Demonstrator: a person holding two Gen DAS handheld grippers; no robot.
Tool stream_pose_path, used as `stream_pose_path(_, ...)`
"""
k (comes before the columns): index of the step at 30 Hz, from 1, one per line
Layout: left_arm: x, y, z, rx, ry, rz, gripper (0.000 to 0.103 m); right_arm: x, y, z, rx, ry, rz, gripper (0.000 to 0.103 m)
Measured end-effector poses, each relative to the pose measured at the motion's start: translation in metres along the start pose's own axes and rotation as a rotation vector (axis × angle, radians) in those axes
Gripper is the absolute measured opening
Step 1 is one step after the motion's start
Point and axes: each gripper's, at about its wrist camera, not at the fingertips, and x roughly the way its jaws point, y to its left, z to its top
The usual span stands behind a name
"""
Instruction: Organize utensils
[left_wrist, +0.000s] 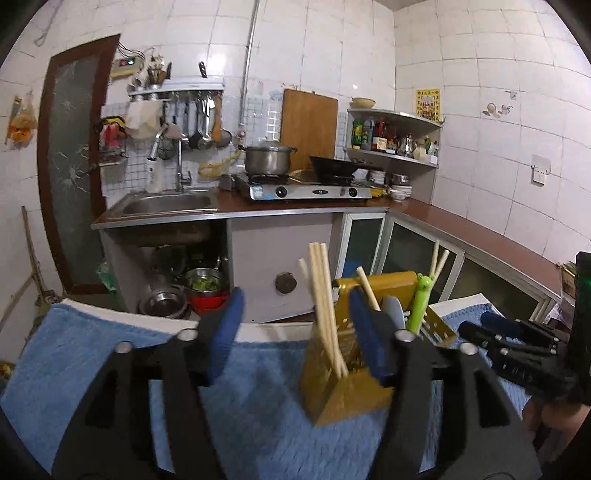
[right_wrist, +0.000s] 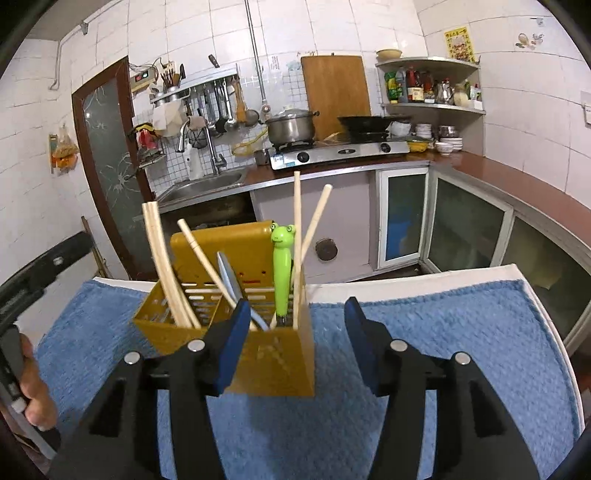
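A yellow utensil holder (left_wrist: 347, 395) (right_wrist: 273, 365) stands upright on a blue towel (left_wrist: 258, 413) (right_wrist: 443, 369). It holds wooden chopsticks (left_wrist: 325, 295) (right_wrist: 162, 266), a green frog-topped utensil (left_wrist: 419, 302) (right_wrist: 282, 273) and a grey spoon (right_wrist: 231, 280). My left gripper (left_wrist: 295, 317) is open and empty, with the holder between and just beyond its fingers. My right gripper (right_wrist: 297, 328) is open and empty, its left finger (right_wrist: 234, 343) in front of the holder. The right gripper also shows at the right edge of the left wrist view (left_wrist: 517, 347).
The towel covers a white table (right_wrist: 406, 280). Beyond is a kitchen counter (left_wrist: 295, 206) with a sink (left_wrist: 166, 203), a gas stove (left_wrist: 310, 188) with a pot and wok, and a corner shelf (left_wrist: 395, 136). Bowls sit under the sink (left_wrist: 184, 295).
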Motion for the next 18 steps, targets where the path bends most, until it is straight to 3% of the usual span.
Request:
stream_pose_path(3,-0.036,0.009,-0.013,-0.007,-0.030,0.023,0.089,-0.027,0.004,-0.018,-0.010,-0.031,-0.007,0.063)
stream_pose_path(5,-0.061,0.015,-0.026,-0.003,-0.060,0.050,0.098,-0.042,0.007,-0.029,-0.018,-0.054,-0.010,0.069)
stream_pose_path(12,-0.124,0.028,-0.073,-0.028,-0.042,0.063,0.098,-0.107,0.032,-0.081,-0.019,-0.143,-0.006,0.091)
stream_pose_path(18,-0.155,0.034,-0.114,-0.065,-0.017,0.103,0.098,-0.139,0.052,-0.126,-0.036,-0.169,-0.037,0.099)
